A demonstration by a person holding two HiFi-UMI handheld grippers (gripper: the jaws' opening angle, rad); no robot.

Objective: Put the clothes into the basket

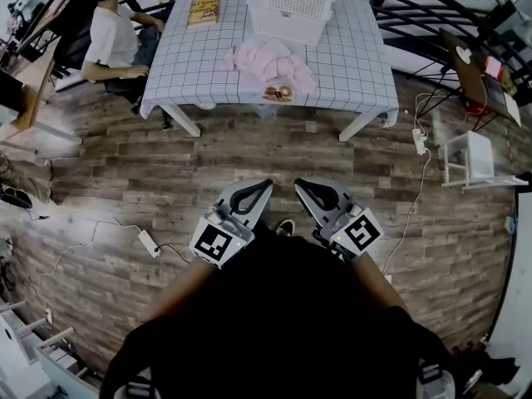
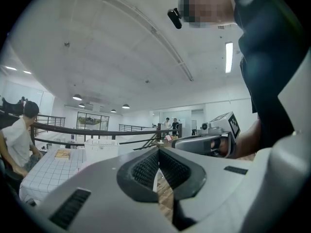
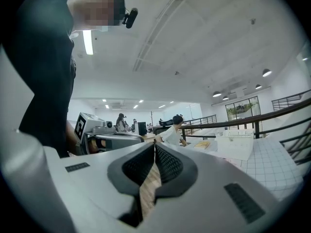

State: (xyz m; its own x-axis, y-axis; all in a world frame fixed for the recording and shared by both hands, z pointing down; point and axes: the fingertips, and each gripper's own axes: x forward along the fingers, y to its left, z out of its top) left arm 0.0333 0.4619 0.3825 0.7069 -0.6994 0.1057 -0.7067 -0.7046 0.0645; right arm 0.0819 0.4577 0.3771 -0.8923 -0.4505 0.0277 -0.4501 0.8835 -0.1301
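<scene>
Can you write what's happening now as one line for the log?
left gripper: jaws shut, empty | right gripper: jaws shut, empty | clothes: on table | basket: on table, beside clothes | step: not started

Colours, quick look.
Clothes (image 1: 270, 63) pink; basket (image 1: 291, 8) white, mesh holes; counter cloth (image 1: 357, 65) white w/ dark grid; floor (image 1: 125, 165) brown wood planks; book (image 1: 204, 11) yellow; my left fingers (image 2: 146, 169) black, ribbed; marker cubes (image 1: 220, 241) b/w squares.
</scene>
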